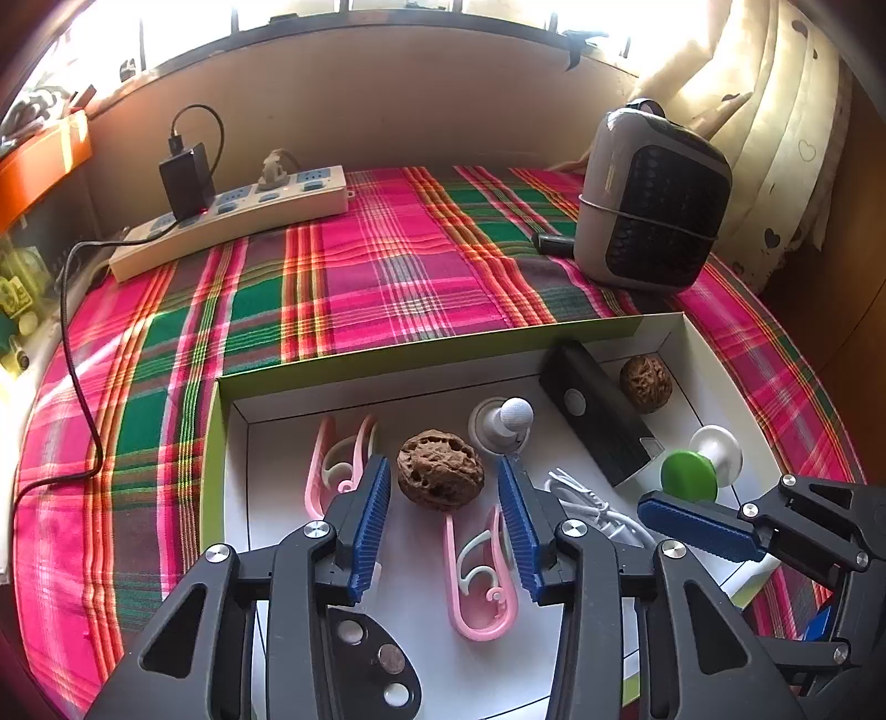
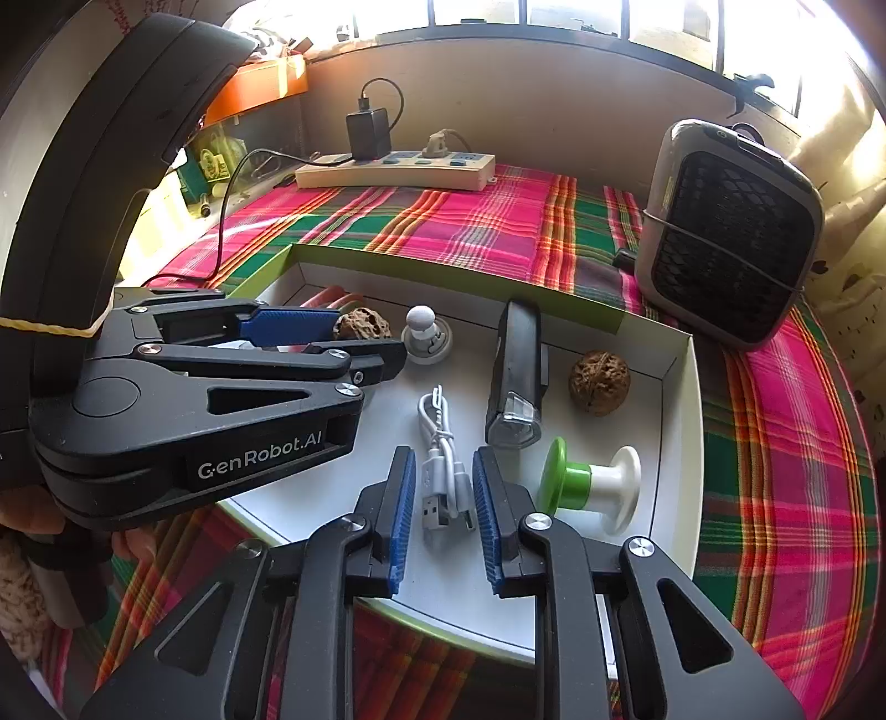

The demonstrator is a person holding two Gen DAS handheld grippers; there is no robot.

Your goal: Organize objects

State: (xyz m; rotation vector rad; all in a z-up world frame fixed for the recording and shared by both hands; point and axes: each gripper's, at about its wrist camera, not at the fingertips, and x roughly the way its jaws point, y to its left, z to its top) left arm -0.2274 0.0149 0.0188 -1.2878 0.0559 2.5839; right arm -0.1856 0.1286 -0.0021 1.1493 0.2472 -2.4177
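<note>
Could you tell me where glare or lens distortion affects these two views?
Left wrist view: the window is blown out white, and the tray edge bows from fisheye distortion. Right wrist view: the same window glares, the curtain side washes out, and the left claw looms large but sharp.

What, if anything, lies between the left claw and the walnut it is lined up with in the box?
Nothing visible does. The left claw is open, and the walnut sits in the gap at its fingertips on the box floor. A pink clip lies lower between the fingers, nearer the camera than the walnut.
</note>
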